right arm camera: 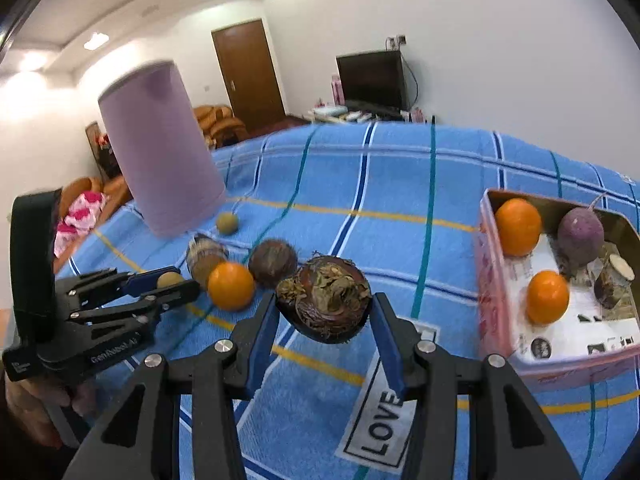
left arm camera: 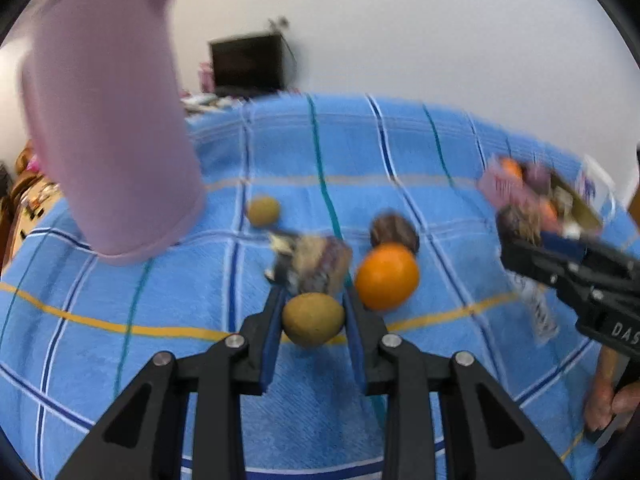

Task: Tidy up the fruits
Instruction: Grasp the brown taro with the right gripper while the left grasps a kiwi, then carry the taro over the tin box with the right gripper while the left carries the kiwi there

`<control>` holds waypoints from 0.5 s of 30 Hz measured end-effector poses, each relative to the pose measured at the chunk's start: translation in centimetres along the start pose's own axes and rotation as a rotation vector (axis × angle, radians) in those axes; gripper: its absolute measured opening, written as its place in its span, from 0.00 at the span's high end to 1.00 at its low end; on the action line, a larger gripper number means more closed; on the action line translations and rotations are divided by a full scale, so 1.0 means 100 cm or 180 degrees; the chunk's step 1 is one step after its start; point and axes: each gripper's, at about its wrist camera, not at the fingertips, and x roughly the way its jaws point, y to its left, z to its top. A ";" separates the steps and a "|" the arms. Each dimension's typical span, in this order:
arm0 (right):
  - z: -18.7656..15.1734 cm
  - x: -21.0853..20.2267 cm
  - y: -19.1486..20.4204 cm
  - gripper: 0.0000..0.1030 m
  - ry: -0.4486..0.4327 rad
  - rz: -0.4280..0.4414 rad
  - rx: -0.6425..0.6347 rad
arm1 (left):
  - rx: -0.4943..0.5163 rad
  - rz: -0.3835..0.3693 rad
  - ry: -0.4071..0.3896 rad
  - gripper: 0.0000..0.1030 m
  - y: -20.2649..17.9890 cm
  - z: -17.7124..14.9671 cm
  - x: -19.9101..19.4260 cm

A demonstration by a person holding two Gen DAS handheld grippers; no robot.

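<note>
Right wrist view: a dark brown, leaf-crusted round fruit point(right arm camera: 324, 304) is clamped at its widest girth by the right gripper point(right arm camera: 325, 316), held above the blue checked towel point(right arm camera: 360, 184) near the pink cardboard box point(right arm camera: 494, 304); it is judged firm, rough. A small olive-green fruit point(left arm camera: 313, 319) is pinched by the left gripper point(left arm camera: 314, 320).

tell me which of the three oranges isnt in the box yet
The orange lying on the blue cloth beside the left gripper. The other two oranges already sit inside the pink box.
</note>
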 end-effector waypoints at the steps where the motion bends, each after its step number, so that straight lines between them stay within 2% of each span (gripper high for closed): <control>1: 0.002 -0.004 -0.002 0.53 -0.0065 0.0006 0.0008 | -0.0063 0.0013 -0.0117 0.70 0.002 0.002 -0.006; 7: 0.011 -0.019 -0.009 0.53 -0.0308 0.0031 0.0020 | -0.0168 0.0190 -0.0569 0.70 -0.004 0.018 -0.039; 10: 0.013 -0.021 -0.011 0.52 -0.0340 0.0015 0.0010 | -0.0149 0.0284 -0.0678 0.70 -0.014 0.024 -0.047; 15: 0.014 -0.024 -0.013 0.52 -0.0376 -0.0008 0.0009 | -0.0208 0.0264 -0.0726 0.70 -0.035 0.030 -0.047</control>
